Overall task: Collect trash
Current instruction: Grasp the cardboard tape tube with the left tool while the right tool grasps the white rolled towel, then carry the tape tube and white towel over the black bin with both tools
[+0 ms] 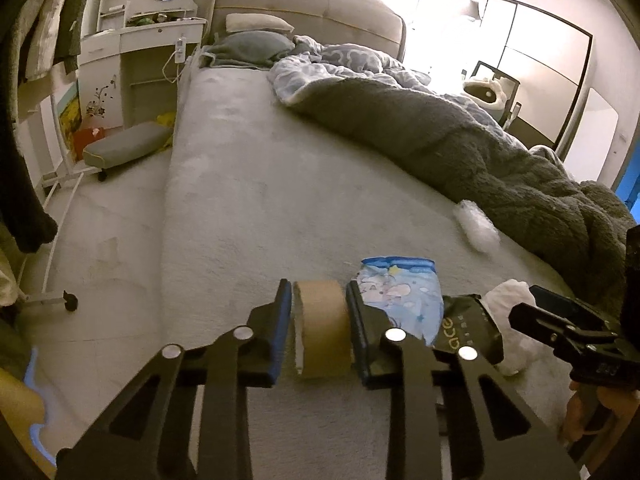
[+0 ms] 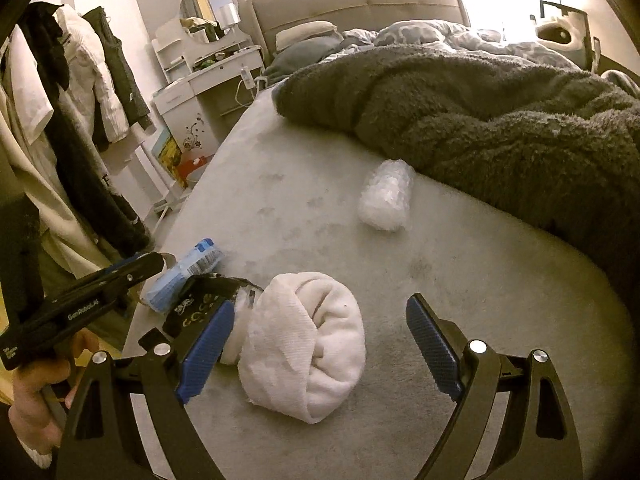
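Five trash pieces on bed [image 1: 240, 200]: left gripper [image 1: 319, 322] clamps cardboard roll [image 1: 324, 332]; right gripper [image 2: 316, 344] gapes.

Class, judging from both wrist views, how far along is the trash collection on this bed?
Nothing looks collected yet. In hand: the left tongs are closed on a cardboard tape roll. Left: the white crumpled paper between the open right tongs, the blue wrapper, the black packet and the bubble wrap.

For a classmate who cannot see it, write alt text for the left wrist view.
The left gripper is shut on a brown cardboard tape roll on a grey bed. Beside it lie a blue wrapper, a black packet and white crumpled tissue.
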{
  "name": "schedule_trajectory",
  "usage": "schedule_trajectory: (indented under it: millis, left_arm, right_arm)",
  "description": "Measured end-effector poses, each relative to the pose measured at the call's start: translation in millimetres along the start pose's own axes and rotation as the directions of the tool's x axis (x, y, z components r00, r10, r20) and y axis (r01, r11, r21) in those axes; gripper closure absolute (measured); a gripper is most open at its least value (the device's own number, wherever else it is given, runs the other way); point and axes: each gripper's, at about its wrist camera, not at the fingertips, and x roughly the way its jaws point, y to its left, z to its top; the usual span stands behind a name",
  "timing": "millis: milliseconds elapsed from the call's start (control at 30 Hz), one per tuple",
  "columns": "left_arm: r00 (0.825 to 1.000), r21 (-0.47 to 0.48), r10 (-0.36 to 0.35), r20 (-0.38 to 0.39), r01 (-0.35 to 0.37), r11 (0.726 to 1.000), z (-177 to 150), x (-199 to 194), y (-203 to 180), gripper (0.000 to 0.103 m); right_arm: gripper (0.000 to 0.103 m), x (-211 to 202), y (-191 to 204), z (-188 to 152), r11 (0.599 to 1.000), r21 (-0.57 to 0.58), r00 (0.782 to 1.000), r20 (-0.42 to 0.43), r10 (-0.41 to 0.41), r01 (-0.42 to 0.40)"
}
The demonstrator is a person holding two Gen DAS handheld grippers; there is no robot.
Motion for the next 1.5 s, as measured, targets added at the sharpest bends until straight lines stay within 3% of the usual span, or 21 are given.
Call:
schedule_trajectory:
  millis: [133, 200, 433, 567, 667, 1033, 1500]
  left_arm:
    - [1.000, 0.002, -0.012, -0.008, 0.012, 1.000, -1.5, 0.8, -1.2, 0.080]
    - [1.000, 0.003, -0.009, -0.001, 0.009, 1.000, -0.8, -1.4, -0.4, 0.080]
    - [1.000, 0.010, 0.000, 0.021, 0.000, 1.000, 1.6, -11.2, 1.6, 0.080]
    - [0.999, 0.014, 0.007, 0.033, -0.007, 1.000, 3.3, -17.6, 3.3, 0.080]
    - [0.999, 0.025, 0.021, 0.036, -0.022, 0.999, 2.7, -21.0, 2.9, 0.080]
    - [0.998, 0.048, 0.053, 0.025, -0.055, 0.997, 1.8, -33.4, 11.2, 0.080]
    - [0.992, 0.120, 0.099, -0.079, -0.089, 0.989, -15.8, -43.5, 18.8, 0.080]
  right_arm:
    - [0.015, 0.1, -6.1, 0.2, 0.999, 0.049, 1.000, -0.003, 0.018, -0.018]
    - [0.029, 1.4, -8.0, -0.7, 0.998, 0.061, 1.000, -0.010, 0.020, -0.020]
    - [0.036, 9.9, -11.1, -3.3, 0.995, 0.094, 0.998, -0.051, 0.046, -0.041]
    - [0.060, 12.1, -4.3, -2.8, 0.993, 0.090, 0.994, -0.073, 0.083, -0.077]
    - [0.066, 8.3, 5.5, 0.1, 0.996, 0.050, 0.995, -0.073, 0.073, -0.069]
    - [0.067, -8.2, 8.9, 11.2, 0.997, -0.003, 0.997, -0.023, -0.074, 0.074]
    - [0.067, -34.4, 59.3, 25.2, 0.999, -0.051, 0.997, 0.073, -0.004, 0.008]
